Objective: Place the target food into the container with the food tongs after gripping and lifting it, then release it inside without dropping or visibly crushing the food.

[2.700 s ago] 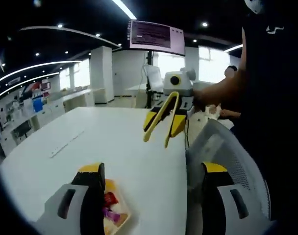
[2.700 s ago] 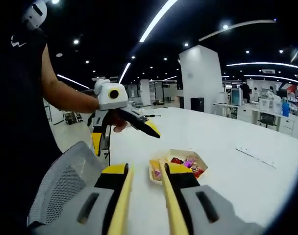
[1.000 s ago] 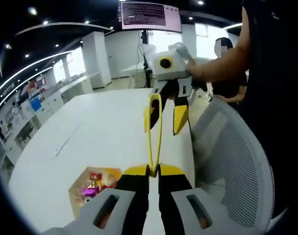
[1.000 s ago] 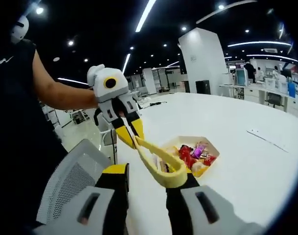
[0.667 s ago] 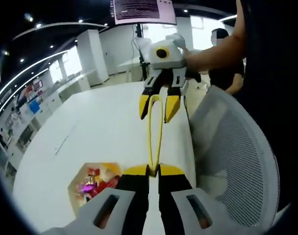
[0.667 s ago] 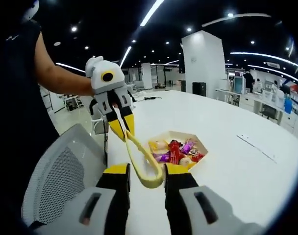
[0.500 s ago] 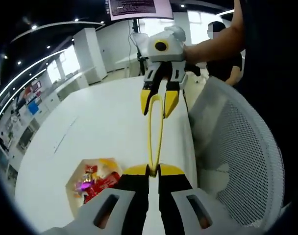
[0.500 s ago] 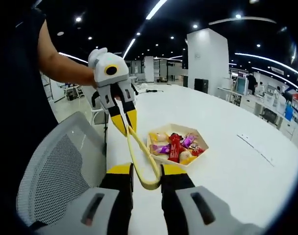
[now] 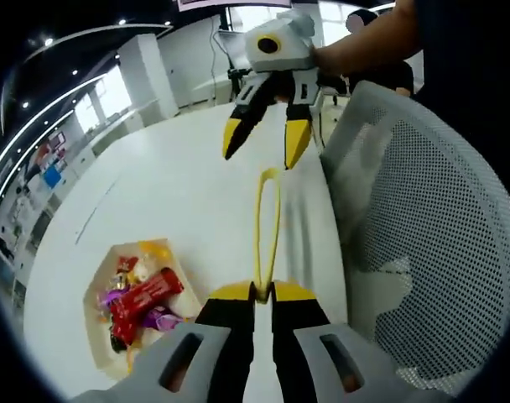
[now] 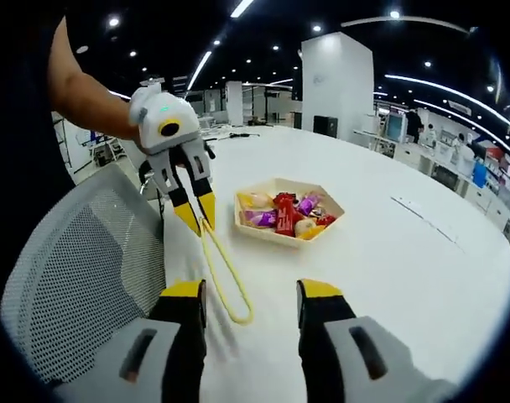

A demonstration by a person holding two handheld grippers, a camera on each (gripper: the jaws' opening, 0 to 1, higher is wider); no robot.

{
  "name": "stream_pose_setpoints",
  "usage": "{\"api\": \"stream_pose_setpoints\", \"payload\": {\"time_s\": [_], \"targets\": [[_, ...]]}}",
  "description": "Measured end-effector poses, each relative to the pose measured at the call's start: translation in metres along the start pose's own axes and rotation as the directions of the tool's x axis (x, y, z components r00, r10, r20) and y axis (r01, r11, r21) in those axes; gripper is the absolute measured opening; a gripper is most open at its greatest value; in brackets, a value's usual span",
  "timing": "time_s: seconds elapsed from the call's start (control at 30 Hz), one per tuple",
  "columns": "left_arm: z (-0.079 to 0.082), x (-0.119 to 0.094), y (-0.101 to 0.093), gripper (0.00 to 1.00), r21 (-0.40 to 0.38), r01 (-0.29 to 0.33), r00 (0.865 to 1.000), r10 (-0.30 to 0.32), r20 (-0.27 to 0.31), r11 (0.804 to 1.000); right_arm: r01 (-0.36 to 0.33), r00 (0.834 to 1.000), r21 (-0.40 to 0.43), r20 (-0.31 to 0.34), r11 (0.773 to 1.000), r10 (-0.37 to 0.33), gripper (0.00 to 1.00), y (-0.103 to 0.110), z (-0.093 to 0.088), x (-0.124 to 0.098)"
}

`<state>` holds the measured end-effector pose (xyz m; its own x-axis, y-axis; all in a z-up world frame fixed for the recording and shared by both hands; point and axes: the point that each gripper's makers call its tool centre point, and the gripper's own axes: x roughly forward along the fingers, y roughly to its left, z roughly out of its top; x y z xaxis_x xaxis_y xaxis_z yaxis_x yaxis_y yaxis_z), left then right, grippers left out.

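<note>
Yellow food tongs (image 9: 267,220) stick out from my left gripper (image 9: 263,294), which is shut on their arms, with the looped end pointing away. My right gripper (image 9: 265,144) hangs open just beyond that loop, clear of it. In the right gripper view my right gripper (image 10: 251,295) stands open, and the tongs (image 10: 225,275) run from the left gripper (image 10: 198,217) towards it over the table. A beige hexagonal tray (image 9: 89,304) holds several wrapped snacks, among them a red bar (image 9: 143,294). That tray (image 10: 276,235) sits on the table, right of the tongs.
Everything is over a large white table (image 10: 398,260). A grey mesh chair back (image 9: 414,218) stands against the table's near edge, close beside both grippers (image 10: 79,269). A person's bare arm (image 10: 83,101) holds the left gripper. Office desks and a pillar are far behind.
My right gripper has opened, let go of the tongs' loop and drawn back. The left gripper, open 2.7 s ago, now holds the tongs alone. Both views have tipped down towards the table.
</note>
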<state>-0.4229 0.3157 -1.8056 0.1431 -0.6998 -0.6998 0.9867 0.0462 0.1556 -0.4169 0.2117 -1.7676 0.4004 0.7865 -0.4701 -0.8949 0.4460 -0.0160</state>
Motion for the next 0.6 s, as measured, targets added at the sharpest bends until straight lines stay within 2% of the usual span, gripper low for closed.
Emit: {"api": "stream_pose_setpoints", "payload": {"time_s": [0.13, 0.17, 0.23, 0.33, 0.43, 0.5, 0.6], "targets": [[-0.006, 0.005, 0.001, 0.02, -0.015, -0.008, 1.0, 0.008, 0.001, 1.0, 0.047, 0.998, 0.115, 0.029, 0.992, -0.051, 0.6, -0.004, -0.005, -0.011], [-0.007, 0.007, 0.001, 0.02, -0.018, -0.007, 1.0, 0.007, 0.0, 1.0, 0.048, 0.996, 0.163, 0.064, 0.986, -0.059, 0.65, -0.003, -0.002, -0.013], [-0.01, 0.01, -0.001, 0.01, -0.033, 0.003, 1.0, -0.003, 0.0, 0.999, 0.045, 0.988, 0.21, 0.137, 0.977, -0.075, 0.7, 0.0, 0.006, -0.02], [-0.017, 0.015, -0.002, 0.02, -0.011, 0.007, 1.0, -0.007, -0.028, 1.0, 0.084, 0.985, 0.176, 0.132, 0.981, -0.108, 0.7, -0.001, 0.0, -0.026], [-0.024, 0.017, -0.001, 0.02, -0.015, 0.007, 0.999, -0.008, -0.039, 1.0, 0.096, 0.987, 0.197, 0.11, 0.976, -0.12, 0.71, 0.002, -0.007, -0.03], [-0.035, 0.016, -0.001, 0.02, 0.013, 0.004, 0.997, -0.003, -0.078, 1.0, 0.103, 0.986, 0.194, 0.112, 0.976, -0.126, 0.71, 0.004, -0.009, -0.032], [-0.04, 0.016, -0.006, 0.05, -0.008, 0.016, 0.998, -0.016, -0.065, 1.0, 0.122, 0.981, 0.203, 0.122, 0.972, -0.149, 0.73, 0.003, -0.008, -0.036]]}}
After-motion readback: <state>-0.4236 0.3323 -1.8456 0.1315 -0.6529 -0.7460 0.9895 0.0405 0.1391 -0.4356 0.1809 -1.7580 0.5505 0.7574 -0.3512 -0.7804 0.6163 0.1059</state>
